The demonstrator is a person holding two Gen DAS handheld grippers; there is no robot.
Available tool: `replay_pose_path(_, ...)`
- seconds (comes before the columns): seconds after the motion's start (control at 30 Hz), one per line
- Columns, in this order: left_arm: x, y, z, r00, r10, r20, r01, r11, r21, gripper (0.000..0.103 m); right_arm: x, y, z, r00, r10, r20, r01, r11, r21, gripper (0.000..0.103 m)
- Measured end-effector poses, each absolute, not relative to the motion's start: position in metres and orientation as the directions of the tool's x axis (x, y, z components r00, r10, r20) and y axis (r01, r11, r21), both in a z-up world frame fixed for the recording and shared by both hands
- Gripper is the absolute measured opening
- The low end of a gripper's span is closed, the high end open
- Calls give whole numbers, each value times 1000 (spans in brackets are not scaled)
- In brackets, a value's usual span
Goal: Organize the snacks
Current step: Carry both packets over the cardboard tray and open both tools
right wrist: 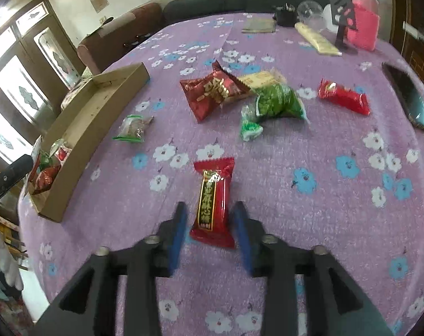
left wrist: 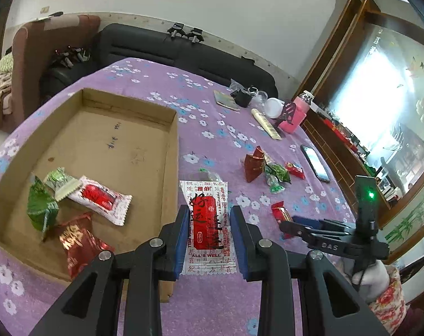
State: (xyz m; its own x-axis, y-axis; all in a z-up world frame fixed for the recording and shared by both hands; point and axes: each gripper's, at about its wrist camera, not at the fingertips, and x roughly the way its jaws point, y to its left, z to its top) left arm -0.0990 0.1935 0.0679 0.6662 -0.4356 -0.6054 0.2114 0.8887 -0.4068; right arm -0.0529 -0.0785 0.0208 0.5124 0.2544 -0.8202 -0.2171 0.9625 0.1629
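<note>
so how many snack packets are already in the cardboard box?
4 in the cardboard box, all near its front-left corner: green, pale green-white, white-red, dark red. Others may be hidden.

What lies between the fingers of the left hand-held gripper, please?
A white-and-red snack packet lies between the left hand-held gripper fingers, untouched, beside the cardboard box, in the left wrist view.

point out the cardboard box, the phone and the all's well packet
cardboard box point(left wrist: 122, 145), left wrist view, bare floor
phone point(left wrist: 315, 163), left wrist view, screen
all's well packet point(left wrist: 206, 224), left wrist view, red centre panel
</note>
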Motion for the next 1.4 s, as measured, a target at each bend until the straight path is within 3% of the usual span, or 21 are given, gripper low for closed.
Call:
replay_pose_path(0.13, -105, 197, 71, 674, -429, -601, 215, 893, -396, 30, -47, -66, 17, 527, 226, -819, -212, 968, 131, 49)
replay_pose_path(0.17, -107, 201, 73, 683, -422, -597, 208, 895, -395, 30, -47, -60, 17, 537, 195, -821, -211, 973, 93, 43)
replay_pose_path(0.2, -107, 205, 75, 689, -415, -594, 201, 897, -394, 30, -47, -59, 16, 541, 180, -821, -212, 974, 74, 20)
replay_pose_path(0.23, -108, 209, 77, 695, -408, -592, 194, 899, -392, 30, -46, -57, 16, 535, 180, -825, -217, 974, 72, 18)
replay_pose_path(0.5, -98, 254, 87, 730, -343, -591, 121, 916, -383, 31, -56, -47, 52, 547, 301, -782, -274, 946, 173, 18)
replay_pose_path(0.77, -54, 289, 94, 721, -272, -637, 70, 943, -324, 31, -32, 31, 85, 465, 495, -734, -422, 853, 308, 19)
replay_pose_path(1.1, 7, 324, 58, 643, -255, -722, -20, 937, -349, 31, 7, 128, 64, 391, 493, -777, -464, 835, 296, 19)
replay_pose_path(1.4, 12, 341, 43, 633, -266, -727, -55, 922, -384, 35, 26, 157, 35, 362, 444, -820, -452, 853, 262, 20)
